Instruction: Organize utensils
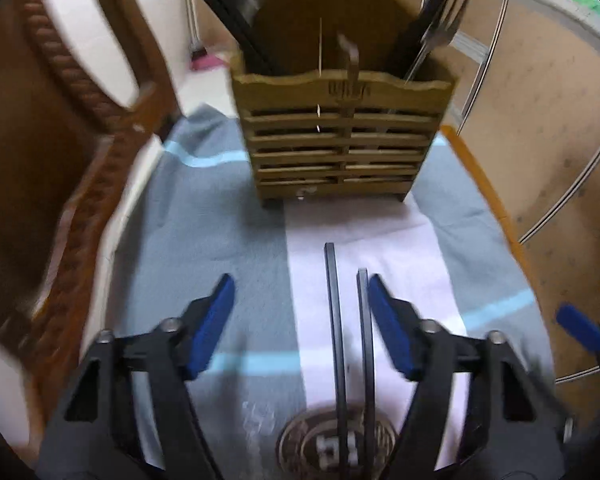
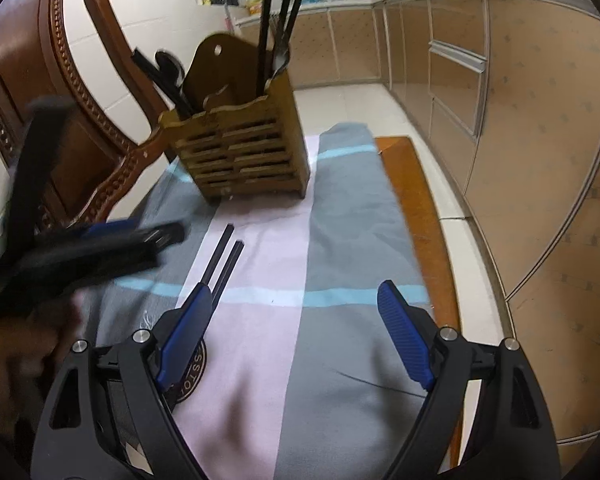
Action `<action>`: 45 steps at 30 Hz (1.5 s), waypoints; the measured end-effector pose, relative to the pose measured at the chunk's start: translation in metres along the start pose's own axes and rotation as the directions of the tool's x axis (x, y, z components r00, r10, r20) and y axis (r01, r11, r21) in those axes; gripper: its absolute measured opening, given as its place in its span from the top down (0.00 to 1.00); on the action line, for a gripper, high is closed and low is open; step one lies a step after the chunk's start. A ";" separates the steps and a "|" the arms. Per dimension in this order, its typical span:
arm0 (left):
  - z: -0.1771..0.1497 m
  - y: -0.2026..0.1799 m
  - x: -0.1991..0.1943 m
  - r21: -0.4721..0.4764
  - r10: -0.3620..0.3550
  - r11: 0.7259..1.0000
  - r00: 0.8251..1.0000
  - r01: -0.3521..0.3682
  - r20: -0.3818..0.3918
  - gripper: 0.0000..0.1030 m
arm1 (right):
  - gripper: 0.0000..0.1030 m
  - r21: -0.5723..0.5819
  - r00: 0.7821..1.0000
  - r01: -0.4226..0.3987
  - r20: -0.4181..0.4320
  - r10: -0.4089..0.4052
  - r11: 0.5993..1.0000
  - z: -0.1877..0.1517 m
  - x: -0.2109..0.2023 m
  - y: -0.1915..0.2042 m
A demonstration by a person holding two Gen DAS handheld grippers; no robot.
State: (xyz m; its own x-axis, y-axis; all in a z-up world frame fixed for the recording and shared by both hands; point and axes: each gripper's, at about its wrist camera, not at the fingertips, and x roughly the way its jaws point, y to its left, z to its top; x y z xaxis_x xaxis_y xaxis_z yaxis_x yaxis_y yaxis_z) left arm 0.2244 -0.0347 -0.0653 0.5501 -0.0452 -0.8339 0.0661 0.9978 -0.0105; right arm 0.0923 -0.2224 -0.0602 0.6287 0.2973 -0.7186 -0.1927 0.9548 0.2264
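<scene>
Two loose utensils: a pair of black chopsticks (image 1: pixel 346 320) lies side by side on the pale stripe of the cloth (image 1: pixel 204 240), low centre of the left wrist view, tips pointing up the frame toward the holder.
Same pair, other view: lower left of centre in the right wrist view, partly hidden behind the near blue pad.
Holder: a slatted wooden utensil holder (image 1: pixel 340 140) stands upright on the cloth, upper centre of the left view, well apart from the loose pair.
Already stored: black chopsticks (image 2: pixel 278 28) rise from its compartment at the right of the frame, and dark utensils lean out at the left; a fork (image 1: pixel 446 24) shows at upper right in the left view.
Left gripper (image 1: pixel 300 312): partly open and straddling the loose pair; the pad at the right sits just beside one stick, the other pad stands clear. No squeeze visible, nothing held.
Right gripper (image 2: pixel 296 320): jaws wide, empty, hanging over the cloth at the bottom of its own view.
Step in hand: judged to be the pickup of the last loose pair by the left gripper.
Next move calls for: closing across both sticks so neither rolls away, lifting, then tipping them upright over a compartment.
Risk: only one thin stick may be caught.
Surroundings: carved wooden chair (image 2: pixel 60 92) at left, kitchen cabinets (image 2: pixel 500 100) at right.
</scene>
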 end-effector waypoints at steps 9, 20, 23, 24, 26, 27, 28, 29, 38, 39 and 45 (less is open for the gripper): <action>0.025 -0.011 0.068 0.011 -0.022 1.000 0.991 0.023 -0.129 0.58 | 0.20 -0.024 0.999 -0.002 -0.039 0.001 1.000 0.001 0.013 0.004; 0.025 0.008 0.065 -0.030 -0.080 0.997 0.994 0.078 -0.070 0.93 | 0.19 -0.028 0.998 -0.001 -0.056 0.000 1.000 0.000 0.018 0.007; 0.031 0.019 0.011 -0.041 -0.104 0.994 0.994 0.106 0.035 0.93 | 0.20 -0.019 0.998 -0.009 -0.055 0.008 1.000 0.001 0.016 0.006; 0.033 0.024 -0.008 -0.046 -0.116 0.992 0.991 0.119 0.071 0.93 | 0.19 -0.017 0.998 -0.012 -0.055 0.011 1.000 0.001 0.016 0.005; 0.037 0.031 -0.046 -0.052 -0.126 0.989 0.981 0.135 0.149 0.93 | 0.19 -0.014 0.998 -0.019 -0.052 0.018 1.000 0.002 0.015 0.005; 0.040 0.035 -0.064 -0.053 -0.124 0.989 0.975 0.136 0.183 0.93 | 0.19 -0.013 0.998 -0.022 -0.051 0.022 1.000 0.002 0.015 0.005; 0.044 0.037 -0.076 -0.055 -0.125 0.989 0.969 0.139 0.212 0.93 | 0.19 -0.012 0.998 -0.027 -0.051 0.026 1.000 0.002 0.014 0.006; 0.049 0.040 -0.097 -0.059 -0.123 0.988 0.958 0.143 0.260 0.93 | 0.19 -0.011 0.998 -0.029 -0.051 0.029 1.000 0.002 0.014 0.006; 0.099 0.038 -0.191 -0.038 -0.100 0.991 0.901 0.128 0.422 0.93 | 0.19 0.007 0.997 -0.046 -0.054 0.047 0.999 0.004 0.018 0.008; 0.109 0.036 -0.195 -0.035 -0.094 0.992 0.899 0.120 0.427 0.93 | 0.19 0.008 0.997 -0.047 -0.055 0.047 0.999 0.004 0.019 0.008; 0.143 0.027 -0.221 -0.017 -0.077 0.995 0.889 0.095 0.452 0.93 | 0.19 0.016 0.997 -0.057 -0.054 0.058 0.998 0.007 0.020 0.007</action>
State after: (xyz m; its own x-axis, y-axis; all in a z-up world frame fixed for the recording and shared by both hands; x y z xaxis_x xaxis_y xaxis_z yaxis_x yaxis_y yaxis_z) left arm 0.2234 -0.0048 0.1974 0.8603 -0.1391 -0.4905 0.1038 0.9897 -0.0986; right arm 0.1091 -0.2102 -0.0686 0.5747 0.3522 -0.7387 -0.2166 0.9359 0.2777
